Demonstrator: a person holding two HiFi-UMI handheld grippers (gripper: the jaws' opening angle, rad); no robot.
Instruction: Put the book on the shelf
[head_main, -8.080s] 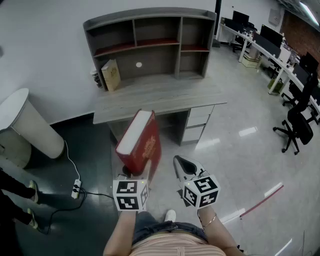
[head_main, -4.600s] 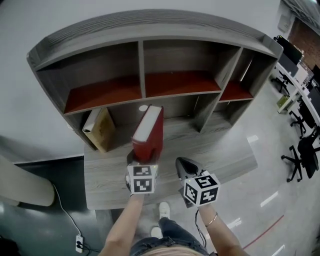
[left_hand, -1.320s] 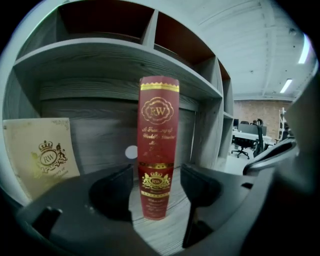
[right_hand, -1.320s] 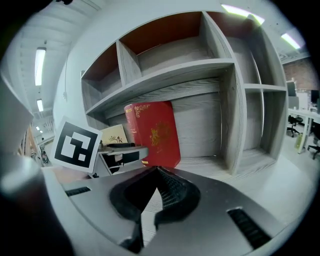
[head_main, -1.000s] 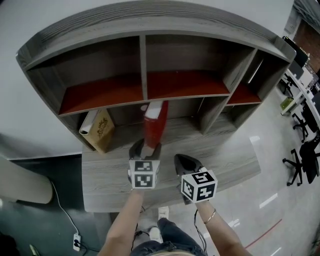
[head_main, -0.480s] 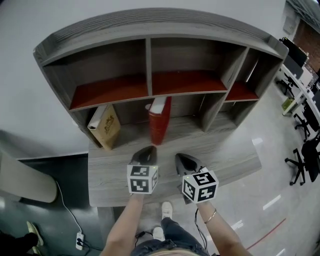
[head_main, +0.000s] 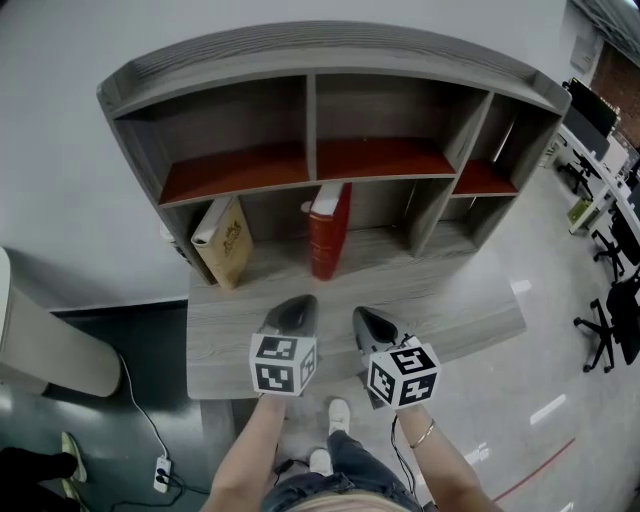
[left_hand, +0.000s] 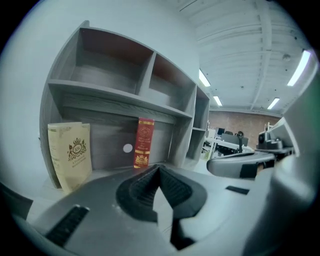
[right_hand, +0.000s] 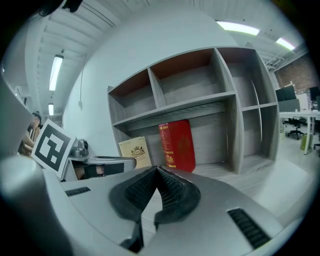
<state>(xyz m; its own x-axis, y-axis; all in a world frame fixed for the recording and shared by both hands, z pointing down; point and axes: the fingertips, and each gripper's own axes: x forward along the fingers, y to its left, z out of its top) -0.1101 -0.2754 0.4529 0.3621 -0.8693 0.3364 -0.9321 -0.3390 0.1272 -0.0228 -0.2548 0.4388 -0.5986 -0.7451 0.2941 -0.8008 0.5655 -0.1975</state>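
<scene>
The red book (head_main: 328, 228) stands upright in the lower middle bay of the grey shelf unit (head_main: 330, 60), its gold-printed spine (left_hand: 144, 143) facing out; it also shows in the right gripper view (right_hand: 176, 145). My left gripper (head_main: 292, 312) hangs over the desk top (head_main: 450, 310), well short of the book, shut and empty. My right gripper (head_main: 370, 325) sits beside it, also shut with nothing in it. In each gripper view the dark pads (left_hand: 159, 186) (right_hand: 156, 188) meet at the tip.
A tan book (head_main: 226, 242) leans in the lower left bay. The upper bays have red floors (head_main: 385, 157). A white bin (head_main: 50, 350) and a power strip (head_main: 160, 474) lie left of the desk. Office chairs (head_main: 612, 318) stand far right.
The left gripper let go of the red book, which now stands in the shelf, drew back toward me and shut. The right gripper stayed shut beside it.
</scene>
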